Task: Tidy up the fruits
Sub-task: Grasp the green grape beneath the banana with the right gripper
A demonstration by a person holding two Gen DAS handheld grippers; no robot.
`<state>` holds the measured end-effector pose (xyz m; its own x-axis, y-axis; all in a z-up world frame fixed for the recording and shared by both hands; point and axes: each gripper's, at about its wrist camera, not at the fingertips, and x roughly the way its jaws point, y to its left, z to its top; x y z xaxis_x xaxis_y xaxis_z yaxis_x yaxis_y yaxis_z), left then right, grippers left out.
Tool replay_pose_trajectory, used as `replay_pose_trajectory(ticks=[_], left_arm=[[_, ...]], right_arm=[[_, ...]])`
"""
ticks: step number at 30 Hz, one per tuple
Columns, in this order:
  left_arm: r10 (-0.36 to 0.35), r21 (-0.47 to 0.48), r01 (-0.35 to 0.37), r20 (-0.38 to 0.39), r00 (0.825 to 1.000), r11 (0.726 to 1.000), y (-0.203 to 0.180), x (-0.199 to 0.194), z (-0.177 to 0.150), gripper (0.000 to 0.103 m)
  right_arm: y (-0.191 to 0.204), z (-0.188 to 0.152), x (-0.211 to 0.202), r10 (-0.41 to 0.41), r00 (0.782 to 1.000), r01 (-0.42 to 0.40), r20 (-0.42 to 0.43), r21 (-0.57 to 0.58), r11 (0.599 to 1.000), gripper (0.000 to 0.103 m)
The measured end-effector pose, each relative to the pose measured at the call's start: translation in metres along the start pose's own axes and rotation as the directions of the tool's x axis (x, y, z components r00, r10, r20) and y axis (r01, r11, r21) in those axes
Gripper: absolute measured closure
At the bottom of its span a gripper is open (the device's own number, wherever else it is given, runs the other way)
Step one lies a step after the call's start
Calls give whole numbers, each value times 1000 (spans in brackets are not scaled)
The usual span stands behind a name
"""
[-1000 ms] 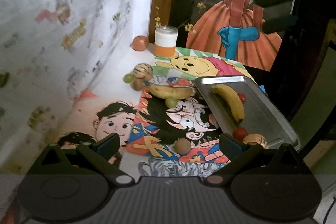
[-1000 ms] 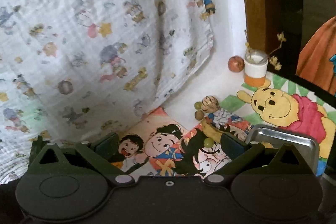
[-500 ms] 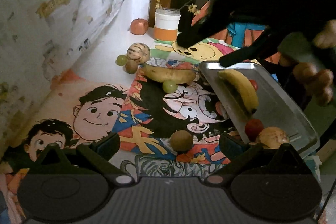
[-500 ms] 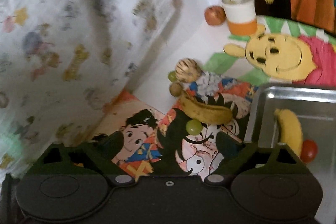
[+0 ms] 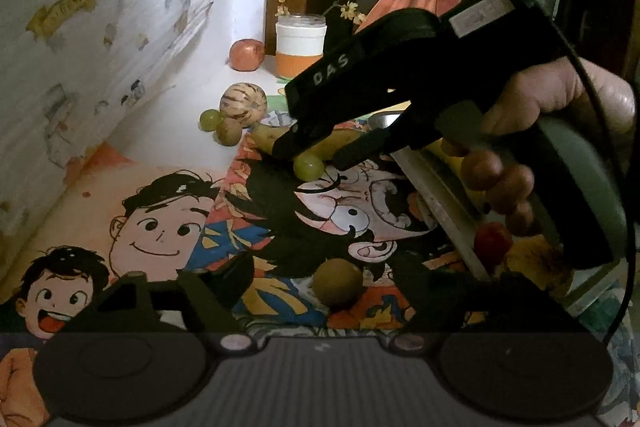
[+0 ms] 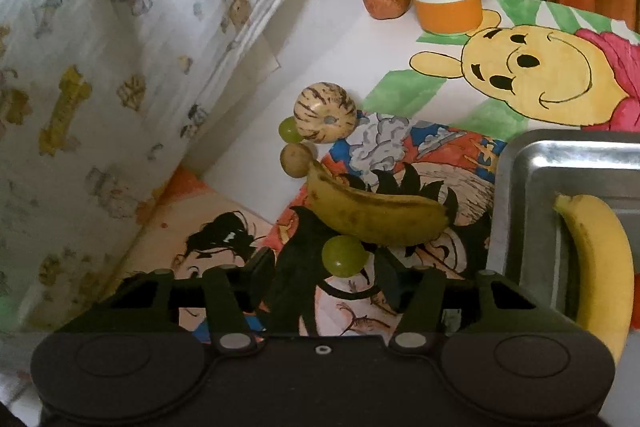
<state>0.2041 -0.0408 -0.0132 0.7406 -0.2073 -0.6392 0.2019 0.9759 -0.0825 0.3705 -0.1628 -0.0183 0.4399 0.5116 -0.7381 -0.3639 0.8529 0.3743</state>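
Left wrist view, left to right: the left gripper (image 5: 320, 279), jaws partly open and closing, has a small round brown fruit (image 5: 337, 282) on the cartoon-printed cloth (image 5: 160, 227) between its fingers, untouched. Farther back, the right gripper (image 5: 310, 157), held by a hand (image 5: 560, 115), straddles a small round green grape (image 5: 308, 166) lying against a spotted yellow banana (image 6: 376, 215); its jaws are closing, pads not yet pressing. At right, a steel tray (image 6: 516, 163) holds a second yellow banana (image 6: 600, 259).
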Motion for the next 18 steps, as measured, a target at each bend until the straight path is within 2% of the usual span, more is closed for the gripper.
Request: replay_pose_trajectory(ticks=[4, 9, 12, 18], left_arm=[[-2, -4, 1, -20, 1000, 1000, 2, 6, -1, 36], [2, 10, -2, -22, 1000, 1000, 1, 8, -1, 48], [20, 29, -20, -22, 1000, 999, -1, 9, -2, 51], [34, 45, -33, -29, 999, 998, -5, 8, -2, 54]], right_arm=[[3, -3, 2, -35, 999, 36, 23, -38, 999, 47], [2, -6, 3, -61, 997, 63, 43, -37, 997, 55], [2, -9, 4, -62, 997, 63, 40, -26, 998, 61], [7, -10, 8, -78, 996, 80, 49, -39, 996, 62]])
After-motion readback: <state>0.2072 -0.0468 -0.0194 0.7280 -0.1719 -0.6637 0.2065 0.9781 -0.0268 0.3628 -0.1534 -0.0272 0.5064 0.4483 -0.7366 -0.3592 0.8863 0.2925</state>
